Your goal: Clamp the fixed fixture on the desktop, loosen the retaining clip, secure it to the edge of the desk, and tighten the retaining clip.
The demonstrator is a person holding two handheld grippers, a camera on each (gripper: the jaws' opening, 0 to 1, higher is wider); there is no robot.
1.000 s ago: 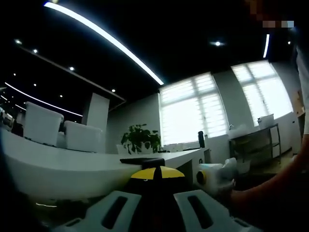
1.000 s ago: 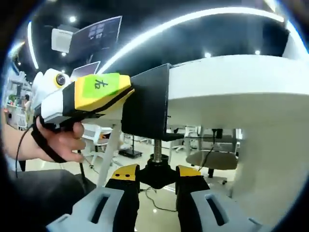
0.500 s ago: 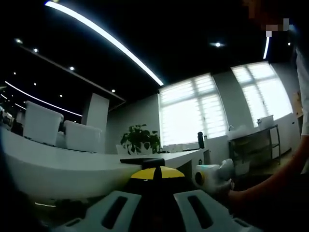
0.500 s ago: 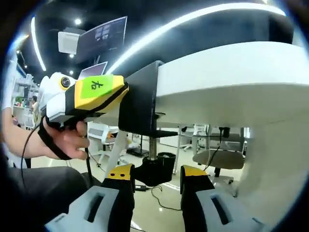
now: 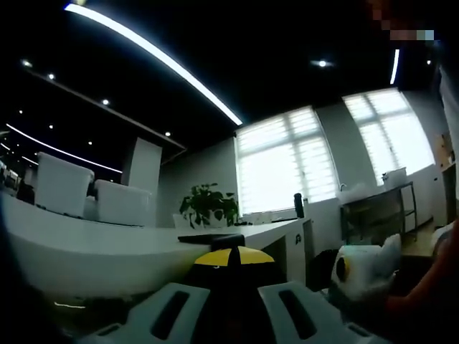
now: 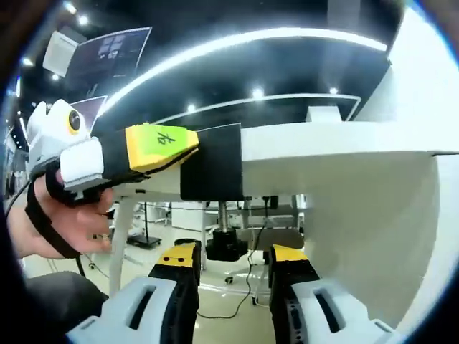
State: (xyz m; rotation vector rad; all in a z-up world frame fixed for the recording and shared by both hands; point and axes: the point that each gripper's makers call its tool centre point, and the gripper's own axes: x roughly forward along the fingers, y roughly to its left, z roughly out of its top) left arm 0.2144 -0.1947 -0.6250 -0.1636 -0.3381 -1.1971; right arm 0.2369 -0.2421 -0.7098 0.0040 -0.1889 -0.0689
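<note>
Knob (image 6: 226,246) of black fixture (image 6: 211,163) hangs under table (image 6: 337,147) edge, ahead of wide right tongs (image 6: 233,259), screw axis vertical. Left tongs (image 6: 195,141) pinch fixture body; right nearer knob.

A green label (image 6: 159,134) with one handwritten character, probably 左, sits on the left claw (image 6: 188,147).

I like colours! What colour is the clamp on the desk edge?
Black clamp, best in the right gripper view.

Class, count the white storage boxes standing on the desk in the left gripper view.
2: a larger white box at the far left on the desk, a smaller one beside it. Others may be hidden.
</note>
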